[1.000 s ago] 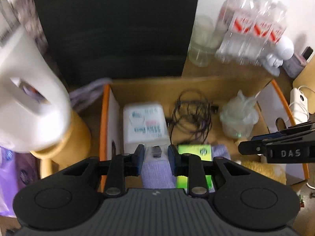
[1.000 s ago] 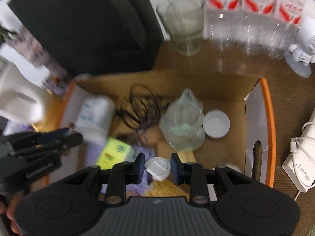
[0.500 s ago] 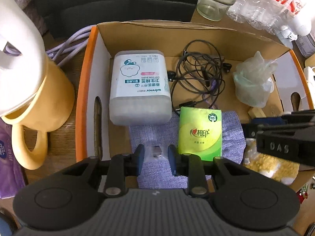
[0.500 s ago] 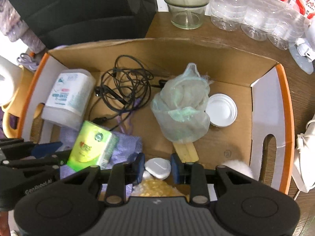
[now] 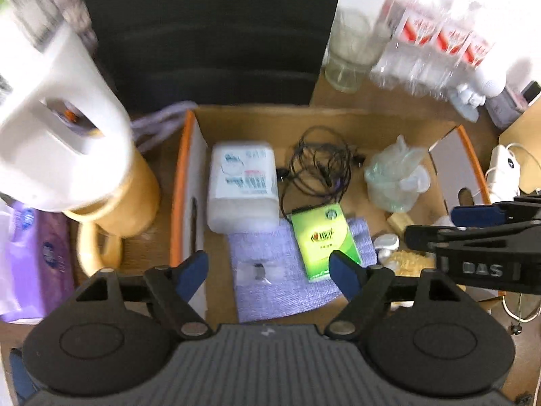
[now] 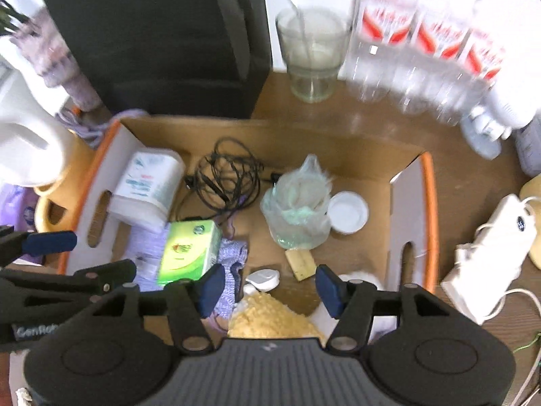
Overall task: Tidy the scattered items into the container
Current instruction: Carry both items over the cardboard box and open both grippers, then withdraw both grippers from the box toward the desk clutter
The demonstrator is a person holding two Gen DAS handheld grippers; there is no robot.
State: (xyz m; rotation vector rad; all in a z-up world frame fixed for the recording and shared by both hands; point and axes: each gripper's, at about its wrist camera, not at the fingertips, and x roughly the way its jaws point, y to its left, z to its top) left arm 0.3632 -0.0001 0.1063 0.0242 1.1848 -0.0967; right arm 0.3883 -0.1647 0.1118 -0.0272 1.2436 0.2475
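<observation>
Your left gripper hangs over the cardboard box, jaws just swung wide apart and nothing between them. The small clear packet lies below on the purple cloth, inside the box, near its front edge.

Your right gripper has also just been opening, jaws apart and empty. The white oval case sits on the box floor under it, just beside the yellow sponge and near the wooden block.

Also in the box: cotton bud tub at left, tangled black earphones at the back, green tissue pack resting on the cloth, crumpled clear bag beside a white lid.

Outside the box: white jug and yellow mug to the left, drinking glass and water bottles behind.
</observation>
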